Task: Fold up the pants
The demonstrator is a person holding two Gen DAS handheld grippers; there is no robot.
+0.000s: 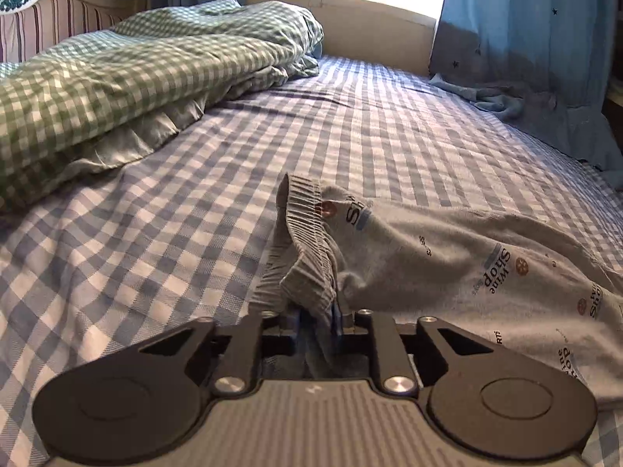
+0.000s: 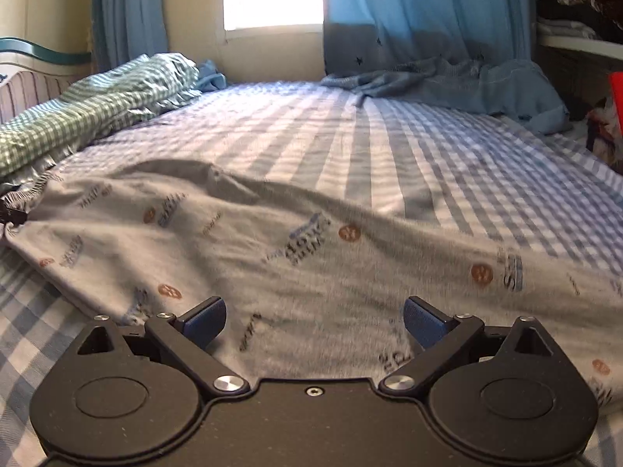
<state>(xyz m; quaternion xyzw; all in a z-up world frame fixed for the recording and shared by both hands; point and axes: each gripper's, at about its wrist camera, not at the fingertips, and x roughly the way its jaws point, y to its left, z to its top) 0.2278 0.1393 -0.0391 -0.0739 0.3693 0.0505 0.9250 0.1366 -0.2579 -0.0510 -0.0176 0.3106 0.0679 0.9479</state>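
Note:
Grey pants (image 1: 447,268) with printed logos lie on the blue checked bed sheet (image 1: 155,233). My left gripper (image 1: 317,319) is shut on the pants' ribbed waistband (image 1: 307,245), which bunches up just ahead of the jaws. In the right wrist view the pants (image 2: 311,253) spread wide across the bed, legs running right. My right gripper (image 2: 314,321) is open, its blue pads (image 2: 206,321) wide apart low over the near edge of the fabric, holding nothing.
A green checked duvet (image 1: 117,78) is heaped at the left by the striped headboard (image 1: 43,27). Blue curtains (image 2: 420,11) and a crumpled blue cloth (image 2: 447,81) lie at the bed's far edge under the window. Shelves (image 2: 576,39) with clothes stand at right.

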